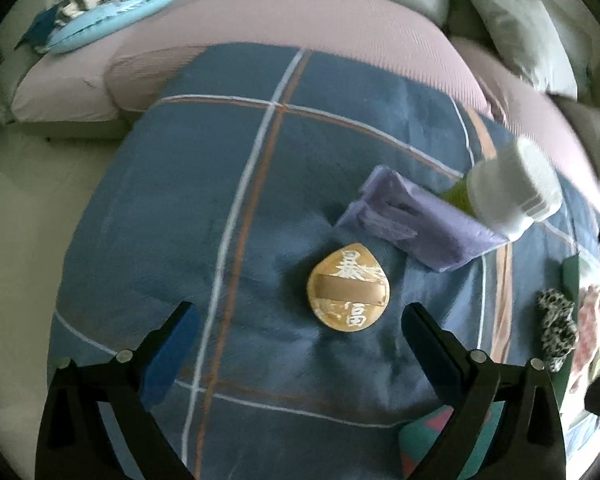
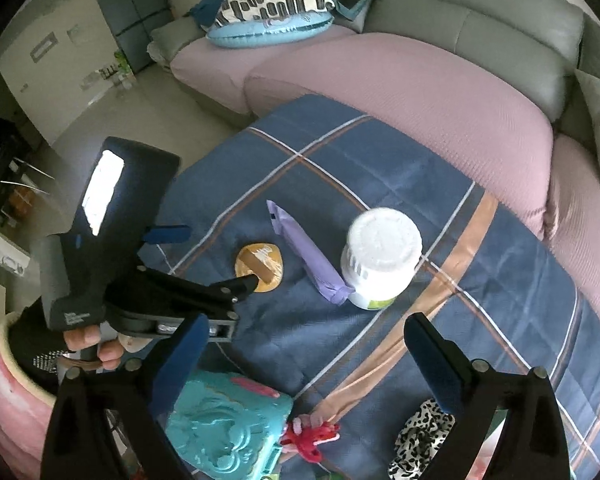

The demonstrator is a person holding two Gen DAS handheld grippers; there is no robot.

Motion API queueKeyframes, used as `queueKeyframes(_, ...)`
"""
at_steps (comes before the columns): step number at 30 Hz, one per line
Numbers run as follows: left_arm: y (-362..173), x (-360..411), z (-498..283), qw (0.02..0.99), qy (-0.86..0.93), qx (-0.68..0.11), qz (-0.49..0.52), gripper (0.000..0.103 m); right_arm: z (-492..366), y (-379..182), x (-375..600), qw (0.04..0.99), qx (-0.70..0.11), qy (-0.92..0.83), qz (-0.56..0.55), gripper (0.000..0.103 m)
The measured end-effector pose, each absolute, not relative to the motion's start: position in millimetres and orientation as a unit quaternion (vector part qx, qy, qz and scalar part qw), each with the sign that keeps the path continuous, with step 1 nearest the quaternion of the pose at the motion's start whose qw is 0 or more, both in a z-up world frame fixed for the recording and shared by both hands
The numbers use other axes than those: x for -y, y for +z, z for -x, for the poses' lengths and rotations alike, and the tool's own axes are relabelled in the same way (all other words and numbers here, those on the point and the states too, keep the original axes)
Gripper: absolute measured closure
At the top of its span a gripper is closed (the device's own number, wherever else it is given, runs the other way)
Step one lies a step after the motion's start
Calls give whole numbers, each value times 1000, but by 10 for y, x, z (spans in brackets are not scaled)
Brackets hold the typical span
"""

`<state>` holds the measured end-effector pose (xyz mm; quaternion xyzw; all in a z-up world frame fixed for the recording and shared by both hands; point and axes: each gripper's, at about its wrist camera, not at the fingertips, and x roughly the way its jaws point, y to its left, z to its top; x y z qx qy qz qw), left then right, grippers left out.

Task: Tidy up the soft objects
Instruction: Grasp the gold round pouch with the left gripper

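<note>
One gold powder puff (image 1: pixel 348 288) flat on the blue plaid blanket (image 1: pixel 220 208), lying just ahead of the left gripper (image 1: pixel 300 320), between its spread, empty fingers. Purple packet (image 1: pixel 416 224) beyond, touching a white-lidded jar (image 1: pixel 512 188). Right gripper (image 2: pixel 304 336) likewise apart, empty.

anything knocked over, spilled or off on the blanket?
No spill or damage. The white jar stands upright, with the purple pack lying against its base. The gold puff lies flat between the open left gripper fingers. Both views are slightly blurred.
</note>
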<state>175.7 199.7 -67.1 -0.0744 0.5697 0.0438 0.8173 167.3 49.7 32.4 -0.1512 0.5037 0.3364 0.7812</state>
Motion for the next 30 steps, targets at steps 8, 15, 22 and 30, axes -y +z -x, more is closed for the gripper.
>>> queueKeyframes(8, -856, -1776, -1961, 807, 36, -588, 45, 25, -1783, 225, -412, 778, -522, 317, 150, 3)
queueKeyframes(15, -827, -1664, -1975, 814, 11, -578, 54, 53, -1826, 224, -402, 777, -524, 314, 154, 3)
queueKeyframes(22, -797, -1802, -1802, 821, -11, -562, 98, 64, -1830, 208, -502, 774, -518, 322, 172, 4)
queueKeyframes(30, -732, -2110, -1572, 830, -23, -534, 161, 67, -1832, 178, -638, 765, -513, 341, 187, 21)
